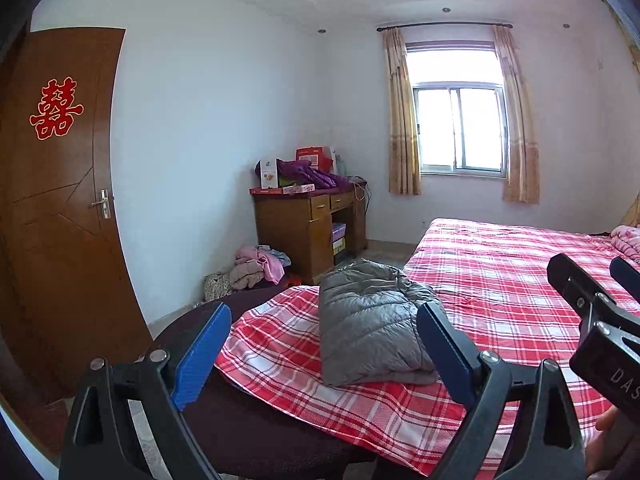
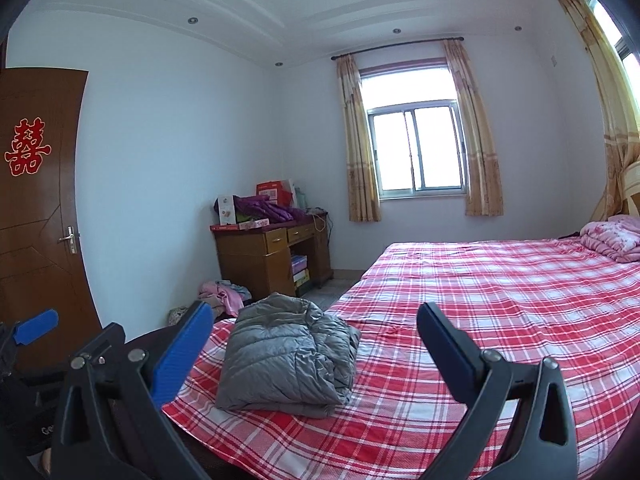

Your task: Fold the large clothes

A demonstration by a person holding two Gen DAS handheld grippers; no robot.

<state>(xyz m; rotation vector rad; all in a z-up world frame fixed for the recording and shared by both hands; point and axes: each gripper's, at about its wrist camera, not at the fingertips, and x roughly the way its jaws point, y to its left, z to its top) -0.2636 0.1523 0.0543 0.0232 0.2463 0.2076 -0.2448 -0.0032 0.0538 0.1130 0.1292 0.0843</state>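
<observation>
A grey quilted jacket [image 1: 368, 324] lies folded in a compact bundle on the near corner of a bed with a red plaid sheet [image 1: 500, 276]. My left gripper [image 1: 322, 356] hangs open above the bed's corner, its blue pads wide apart, nothing between them, the jacket just beyond. The right gripper's black body shows at that view's right edge [image 1: 592, 320]. In the right wrist view the same jacket [image 2: 288, 360] sits ahead and left of my right gripper [image 2: 316, 356], which is open and holds nothing. The plaid sheet [image 2: 500, 300] stretches away to the right.
A wooden desk [image 1: 308, 220] piled with boxes and purple clothes stands against the far wall. Loose clothes [image 1: 256, 264] lie on the floor beside it. A brown door [image 1: 56, 208] is at the left, a curtained window [image 1: 460, 128] behind. A pink quilt [image 2: 612, 240] rests at the bed's head.
</observation>
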